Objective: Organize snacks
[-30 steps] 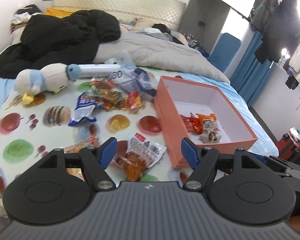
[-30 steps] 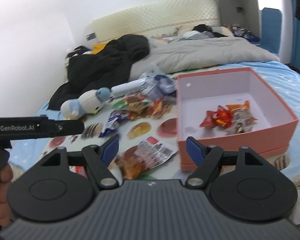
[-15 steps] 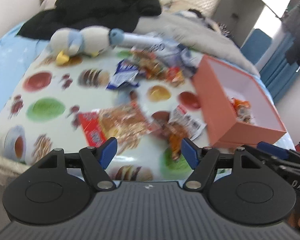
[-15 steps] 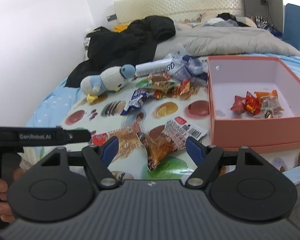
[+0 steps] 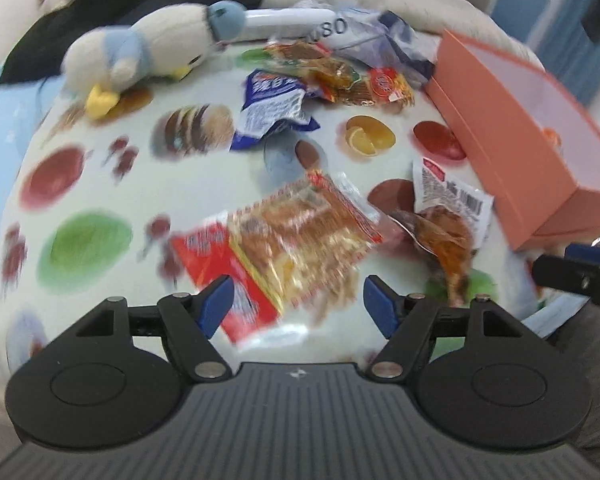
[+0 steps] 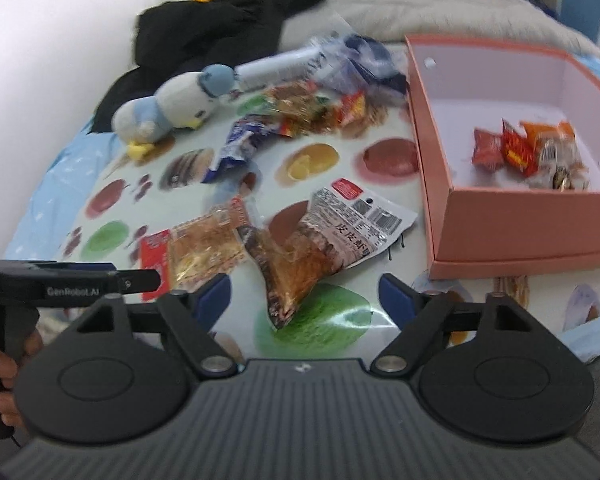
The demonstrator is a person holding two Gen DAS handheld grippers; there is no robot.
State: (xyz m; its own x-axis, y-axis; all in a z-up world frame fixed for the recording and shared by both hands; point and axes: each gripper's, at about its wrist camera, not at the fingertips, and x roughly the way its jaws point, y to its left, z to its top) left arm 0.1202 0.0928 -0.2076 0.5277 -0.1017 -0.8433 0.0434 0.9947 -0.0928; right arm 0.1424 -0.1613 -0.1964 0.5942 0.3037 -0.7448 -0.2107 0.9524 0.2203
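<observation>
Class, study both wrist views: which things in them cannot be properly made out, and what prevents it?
- Left wrist: contents of the pink box, hidden by its wall.
- Left wrist: print on the red-and-clear packet, motion-blurred.
- Right wrist: the small wrapped snacks, too small to identify.
- Both views: nearest tablecloth, hidden behind each hand-held gripper body.

Lighting: bright, even daylight, soft with faint shadows. Left wrist view: heavy motion blur on the snacks (image 5: 300, 236) and printed cloth (image 5: 100, 184); the gripper body stays sharp. Right wrist view: milder blur, packet text partly readable. Both: strong fisheye bending at edges; white wall (image 6: 52, 60) overexposed.
</observation>
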